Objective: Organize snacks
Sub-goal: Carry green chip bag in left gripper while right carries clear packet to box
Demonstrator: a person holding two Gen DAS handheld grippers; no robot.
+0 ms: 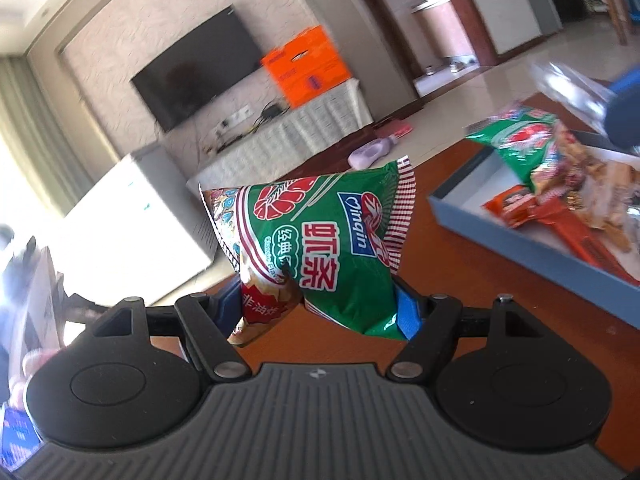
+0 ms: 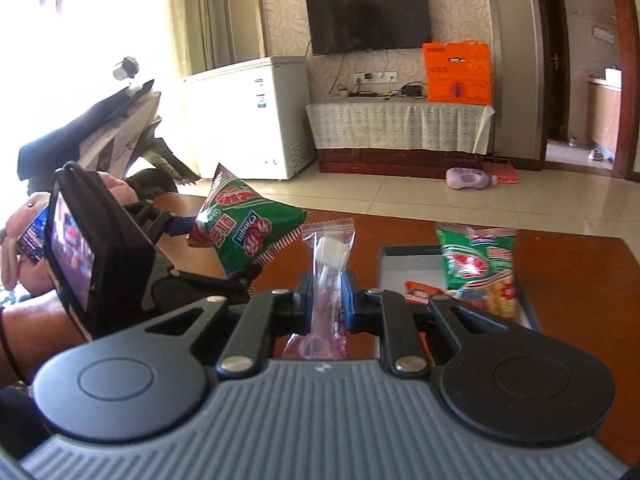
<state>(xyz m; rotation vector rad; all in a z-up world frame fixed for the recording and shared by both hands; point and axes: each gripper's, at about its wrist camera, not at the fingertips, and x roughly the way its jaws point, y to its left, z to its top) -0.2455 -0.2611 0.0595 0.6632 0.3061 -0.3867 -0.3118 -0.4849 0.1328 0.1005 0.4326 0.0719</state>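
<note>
My left gripper is shut on a green shrimp-chip bag, which stands up between its blue pads above the brown table. The right wrist view shows the same bag in the left gripper, held in the air at the left. My right gripper is shut on a clear packet with a white piece inside. To the right lies an open blue-grey box holding a second green bag and an orange packet. The box also holds other snacks.
A person's hand carries the left gripper at the left edge. Beyond the table are a white chest freezer, a wall TV, an orange carton on a covered bench, and a purple bottle on the tiled floor.
</note>
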